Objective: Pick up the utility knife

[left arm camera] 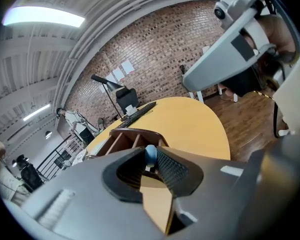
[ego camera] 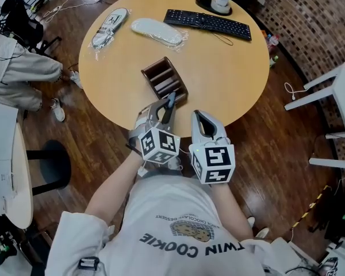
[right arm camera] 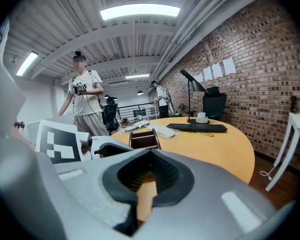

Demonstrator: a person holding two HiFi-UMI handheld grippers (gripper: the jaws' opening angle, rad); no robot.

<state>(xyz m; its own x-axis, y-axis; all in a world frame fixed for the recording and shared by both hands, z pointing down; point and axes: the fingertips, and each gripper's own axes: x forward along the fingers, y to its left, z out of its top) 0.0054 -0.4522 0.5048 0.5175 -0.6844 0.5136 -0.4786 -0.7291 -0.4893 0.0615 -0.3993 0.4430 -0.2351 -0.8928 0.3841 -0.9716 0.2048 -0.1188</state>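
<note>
Seemingly the grasp is made and only lifting clear remains. Head view: the left tongs (ego camera: 164,106) pinch the one utility knife (ego camera: 171,100) just by one brown organiser (ego camera: 164,80) on the desk (ego camera: 230,73). Left gripper view: the jaws clamp its blue tip. Right gripper view: the right tongs (right arm camera: 150,156) are closed and empty.

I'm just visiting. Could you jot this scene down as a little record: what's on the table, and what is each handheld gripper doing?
Setting: round wooden table
On the table: brown divided holder, black keyboard, two plastic-wrapped packs
Left gripper: jaws closed on the utility knife, at the table's near edge beside the holder
Right gripper: jaws together, nothing between them
Task status: the knife appears to be in the grip already
</note>
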